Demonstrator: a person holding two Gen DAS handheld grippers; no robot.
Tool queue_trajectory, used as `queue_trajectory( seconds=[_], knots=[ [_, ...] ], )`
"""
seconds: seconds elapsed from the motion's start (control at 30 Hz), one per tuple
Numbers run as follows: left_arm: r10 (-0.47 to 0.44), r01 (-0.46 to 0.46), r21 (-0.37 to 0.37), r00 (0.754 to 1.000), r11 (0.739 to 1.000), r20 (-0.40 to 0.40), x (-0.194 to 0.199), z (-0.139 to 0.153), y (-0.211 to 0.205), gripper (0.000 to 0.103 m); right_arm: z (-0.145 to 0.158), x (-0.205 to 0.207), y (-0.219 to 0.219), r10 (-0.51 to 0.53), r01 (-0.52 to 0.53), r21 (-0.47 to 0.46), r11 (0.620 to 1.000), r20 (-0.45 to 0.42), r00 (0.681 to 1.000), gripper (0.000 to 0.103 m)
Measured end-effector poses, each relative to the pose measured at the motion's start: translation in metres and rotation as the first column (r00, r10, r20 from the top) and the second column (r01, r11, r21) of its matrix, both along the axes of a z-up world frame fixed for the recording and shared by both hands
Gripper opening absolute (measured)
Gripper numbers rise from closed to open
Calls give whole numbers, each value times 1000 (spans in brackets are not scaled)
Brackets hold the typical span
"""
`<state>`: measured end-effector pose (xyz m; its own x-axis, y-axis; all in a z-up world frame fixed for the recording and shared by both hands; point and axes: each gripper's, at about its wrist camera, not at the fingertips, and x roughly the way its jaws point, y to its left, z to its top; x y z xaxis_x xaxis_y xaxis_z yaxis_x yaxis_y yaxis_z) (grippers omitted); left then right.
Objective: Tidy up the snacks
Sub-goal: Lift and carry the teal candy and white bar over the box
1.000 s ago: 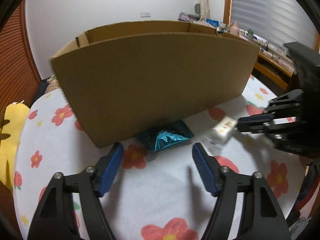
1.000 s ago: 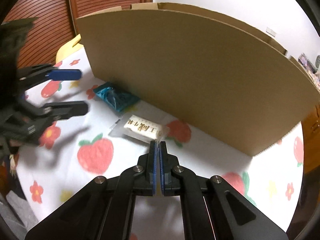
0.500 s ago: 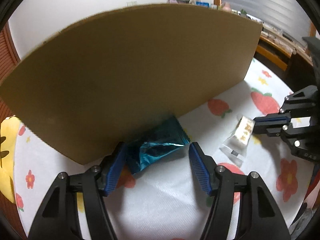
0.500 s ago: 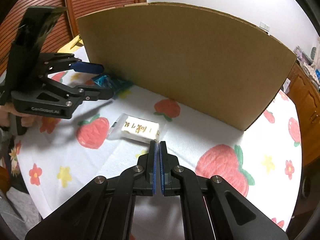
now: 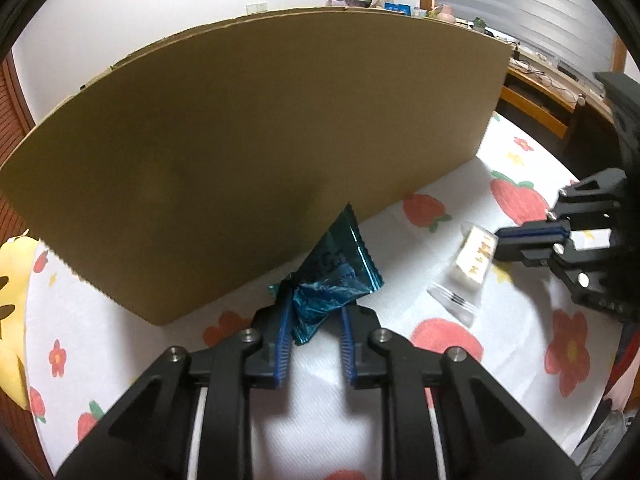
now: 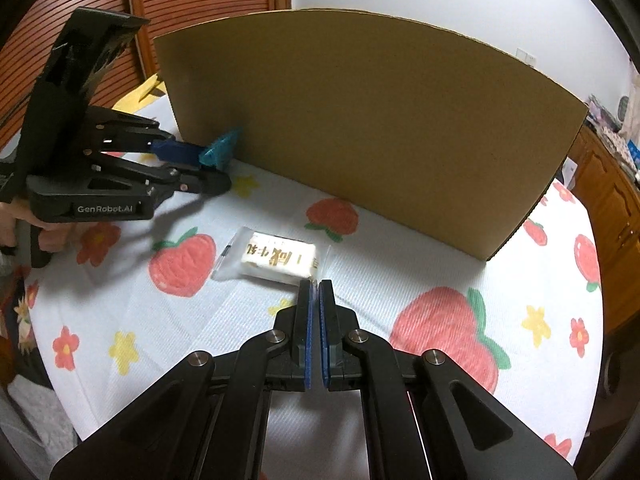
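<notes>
My left gripper (image 5: 314, 304) is shut on a crinkled blue foil snack packet (image 5: 332, 276) and holds it tilted up against the side of a tall cardboard box (image 5: 260, 160). It also shows in the right wrist view (image 6: 196, 168) with the blue packet (image 6: 220, 148). A white wrapped snack with gold lettering (image 6: 280, 260) lies on the fruit-print tablecloth (image 6: 400, 280). My right gripper (image 6: 315, 292) is shut, its tips on the clear wrapper edge of that white snack (image 5: 474, 258).
The cardboard box (image 6: 360, 132) stands across the table's far side, its inside hidden. A yellow cushion (image 5: 12, 312) lies at the left edge. Wooden cabinets (image 6: 612, 200) and a cluttered shelf (image 5: 540, 64) stand beyond the round table.
My left gripper moved forward around the blue packet, closed on it and tipped it up off the cloth. The right gripper stayed shut at the white snack's wrapper edge.
</notes>
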<state>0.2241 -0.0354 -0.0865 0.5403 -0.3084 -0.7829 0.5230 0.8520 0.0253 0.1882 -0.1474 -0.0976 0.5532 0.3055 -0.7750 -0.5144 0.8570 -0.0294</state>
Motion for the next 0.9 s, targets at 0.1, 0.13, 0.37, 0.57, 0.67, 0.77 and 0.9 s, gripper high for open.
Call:
queue_trajectory(
  seconds=[0.1, 0.13, 0.37, 0.57, 0.67, 0.77, 0.9],
  knots=[
    [15, -15, -29, 1000, 999, 11, -12, 4, 6, 18, 1, 0, -6, -15, 15, 20, 1000, -5, 1000, 0],
    [18, -18, -35, 1000, 999, 16, -15, 5, 8, 18, 2, -1, -8, -21, 21, 26, 999, -4, 1000, 0],
    [29, -25, -87, 999, 996, 42, -37, 20, 17, 18, 14, -5, -20, -44, 43, 58, 997, 28, 999, 0],
    [22, -15, -102, 998, 995, 64, -48, 29, 19, 18, 27, -12, -25, -45, 40, 62, 997, 71, 996, 0],
    [23, -15, -107, 997, 994, 70, -49, 32, 17, 18, 34, -17, -25, -37, 32, 56, 998, 93, 995, 0],
    [25, -16, -113, 997, 994, 78, -48, 37, 18, 18, 39, -20, -25, -33, 28, 52, 998, 112, 993, 0],
    [29, -16, -125, 995, 992, 101, -52, 49, 25, 18, 51, -22, -19, -33, 25, 60, 998, 136, 990, 0]
  ],
)
